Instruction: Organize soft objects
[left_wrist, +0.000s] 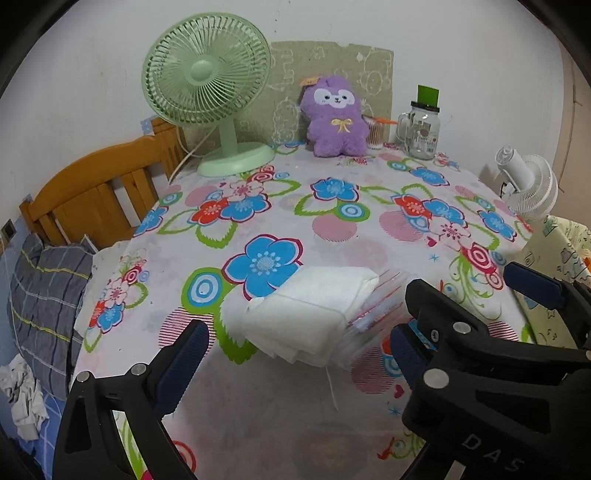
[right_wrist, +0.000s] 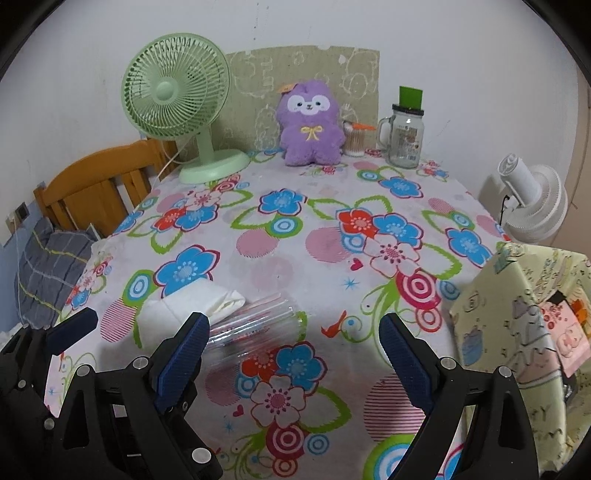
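Observation:
A folded white soft cloth pack (left_wrist: 310, 314) lies on the flowered tablecloth (left_wrist: 332, 229), half in a clear plastic bag (left_wrist: 373, 317). My left gripper (left_wrist: 299, 350) is open, its fingers on either side of the pack at its near end. My right gripper (right_wrist: 291, 354) is open and empty over the cloth, just right of the pack (right_wrist: 192, 302) and its bag (right_wrist: 255, 325). The right gripper's fingers also show at the right of the left wrist view (left_wrist: 532, 284). A purple plush toy (left_wrist: 334, 116) sits upright at the table's far edge; it also shows in the right wrist view (right_wrist: 310, 123).
A green desk fan (left_wrist: 207, 92) stands at the back left. A glass mug jar (left_wrist: 421, 129) and a cotton-swab pot (left_wrist: 375, 134) stand at the back right. A white fan (left_wrist: 528, 184) and a yellow patterned box (right_wrist: 517, 314) are at the right. A wooden bed frame (left_wrist: 92, 192) is at the left.

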